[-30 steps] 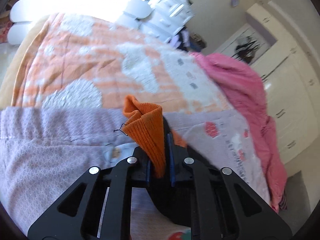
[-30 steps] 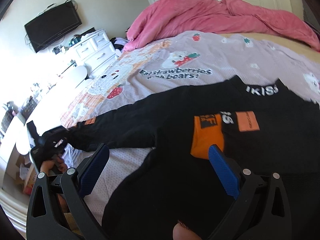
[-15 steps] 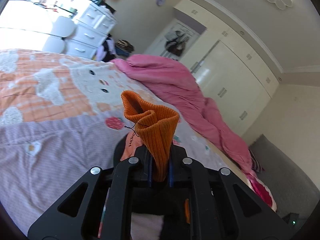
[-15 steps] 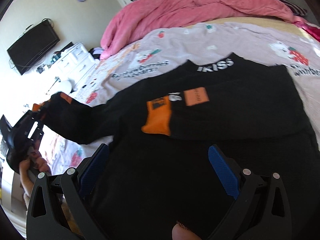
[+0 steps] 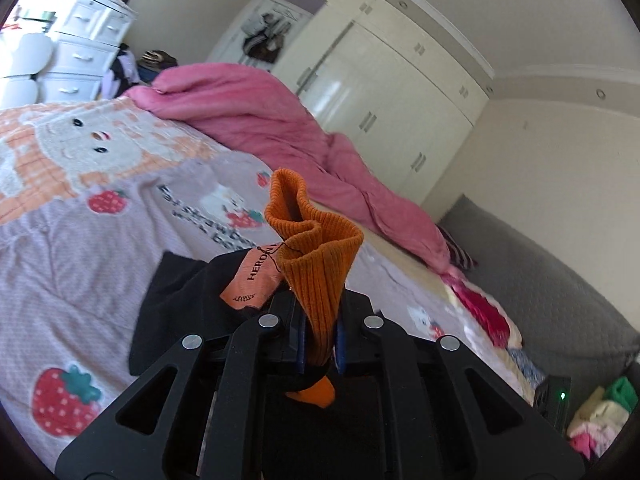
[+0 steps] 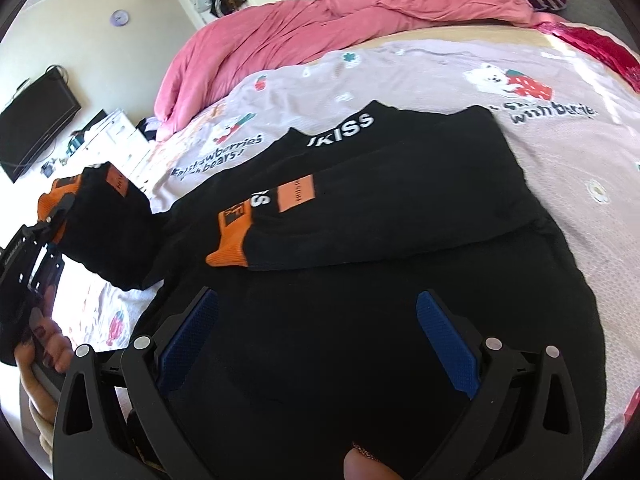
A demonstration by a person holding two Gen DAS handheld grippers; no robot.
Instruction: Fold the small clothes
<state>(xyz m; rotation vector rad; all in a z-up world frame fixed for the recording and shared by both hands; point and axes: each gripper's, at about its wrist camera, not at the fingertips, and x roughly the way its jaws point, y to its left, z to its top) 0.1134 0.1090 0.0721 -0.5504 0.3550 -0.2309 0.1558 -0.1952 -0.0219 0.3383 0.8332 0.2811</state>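
A black sweater point(image 6: 360, 320) with orange cuffs and white lettering lies flat on the bed. One sleeve point(image 6: 380, 216) is folded across its chest, with its orange cuff point(image 6: 228, 250) at the middle. My left gripper point(image 5: 319, 336) is shut on the other sleeve's orange cuff point(image 5: 316, 256), which sticks up between the fingers; the black sleeve point(image 5: 188, 304) hangs below it. In the right wrist view that gripper point(image 6: 52, 216) holds the sleeve point(image 6: 108, 232) lifted at the sweater's left. My right gripper point(image 6: 316, 340) hovers open over the sweater's lower body, nothing between its fingers.
A lilac bedsheet point(image 6: 420, 76) with strawberry and bear prints covers the bed. A pink duvet point(image 6: 320, 16) is heaped along the far side. White drawers point(image 5: 84, 48) and cream wardrobes point(image 5: 384, 96) line the walls. A clothes pile point(image 5: 600, 412) lies on the floor.
My left gripper has lifted the cuff and swung toward the sweater, rolling as it went. My right gripper has shifted along the sweater's body, staying open.
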